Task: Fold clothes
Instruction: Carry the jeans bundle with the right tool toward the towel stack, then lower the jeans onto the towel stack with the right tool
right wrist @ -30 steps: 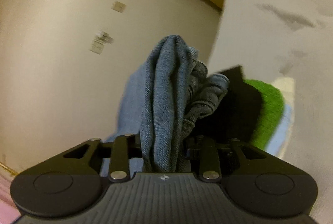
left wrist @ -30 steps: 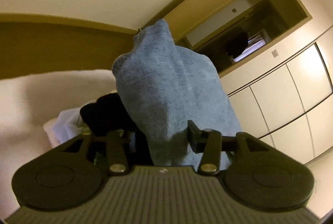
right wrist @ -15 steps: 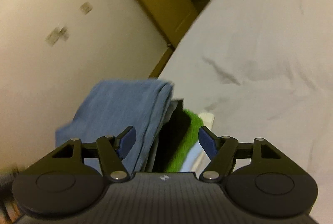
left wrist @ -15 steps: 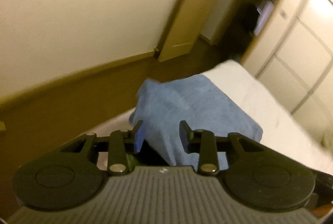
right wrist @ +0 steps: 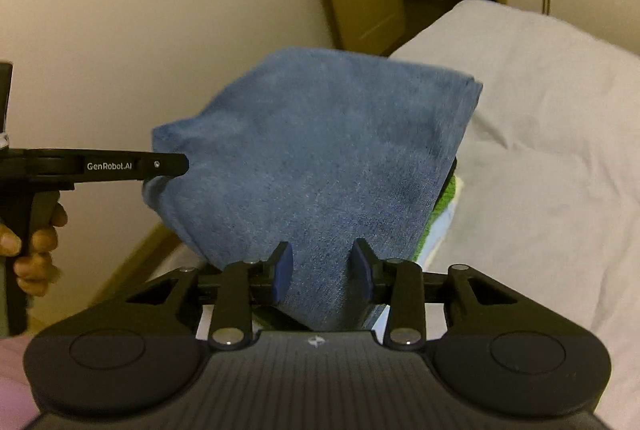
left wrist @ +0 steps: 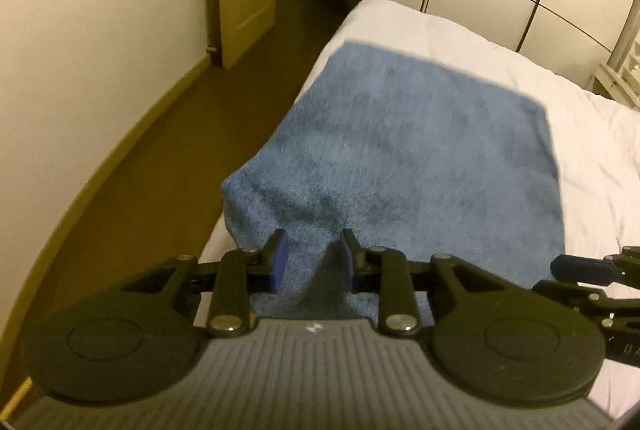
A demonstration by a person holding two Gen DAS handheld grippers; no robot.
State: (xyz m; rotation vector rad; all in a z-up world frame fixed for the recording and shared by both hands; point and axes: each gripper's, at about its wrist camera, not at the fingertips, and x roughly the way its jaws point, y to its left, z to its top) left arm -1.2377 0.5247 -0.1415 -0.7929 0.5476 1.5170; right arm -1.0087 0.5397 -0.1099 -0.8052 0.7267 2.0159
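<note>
Left wrist view: the left gripper (left wrist: 311,254) is closing on the near edge of the blue towel (left wrist: 408,150), which is lying over the bed (left wrist: 592,158). The edge may be slipping out. A second ago the towel was hanging bunched.

Right wrist view: the right gripper (right wrist: 322,266) is closing around the towel's near corner, above a stack of folded clothes (right wrist: 444,202); pulling could be toppling it.

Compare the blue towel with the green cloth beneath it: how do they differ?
The blue towel lies on top of the pile, while the green cloth sits under it. The blue towel is broad and almost fully visible, but the green cloth shows only a thin edge. Both are in one stack on the white bed.
</note>
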